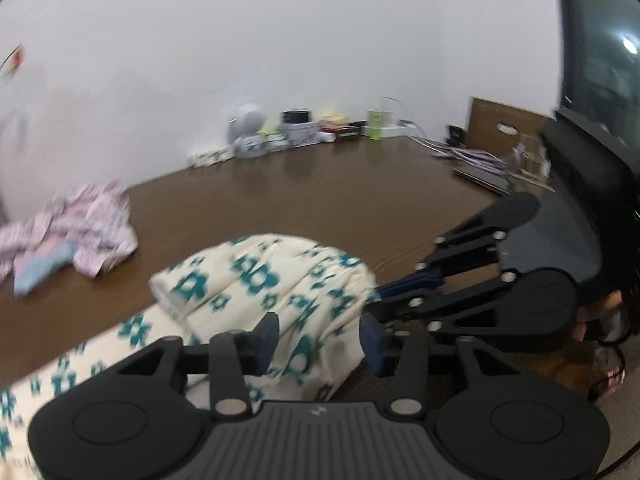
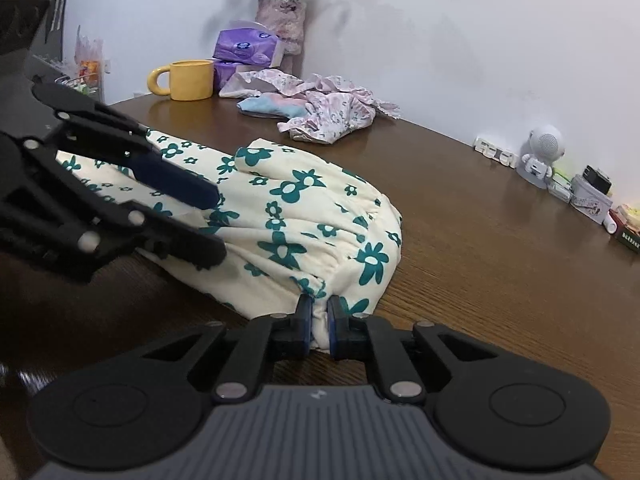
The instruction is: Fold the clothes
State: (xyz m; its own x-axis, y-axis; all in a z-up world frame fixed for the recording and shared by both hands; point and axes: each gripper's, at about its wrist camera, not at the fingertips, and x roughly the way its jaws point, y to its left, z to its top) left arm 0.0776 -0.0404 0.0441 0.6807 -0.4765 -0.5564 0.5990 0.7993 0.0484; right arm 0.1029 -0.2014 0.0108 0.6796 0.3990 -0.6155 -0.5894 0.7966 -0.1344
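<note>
The cream floral garment (image 2: 304,216) lies on the desk (image 2: 480,240), partly folded; right gripper (image 2: 319,320) pinches its gathered edge; left gripper (image 1: 318,340) jaws open above it; the pink clothes (image 2: 332,108) wait unfolded.

A yellow mug (image 2: 191,79) sits on the brown counter (image 2: 480,240) by the wall; purple tissue packs (image 2: 245,46) and a vase of flowers (image 2: 281,24) stand behind it; a small white robot toy (image 2: 540,156) stands farther right.

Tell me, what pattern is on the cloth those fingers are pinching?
Cream garment printed with teal flowers, each with a white centre. The right wrist view shows it sharpest.
</note>
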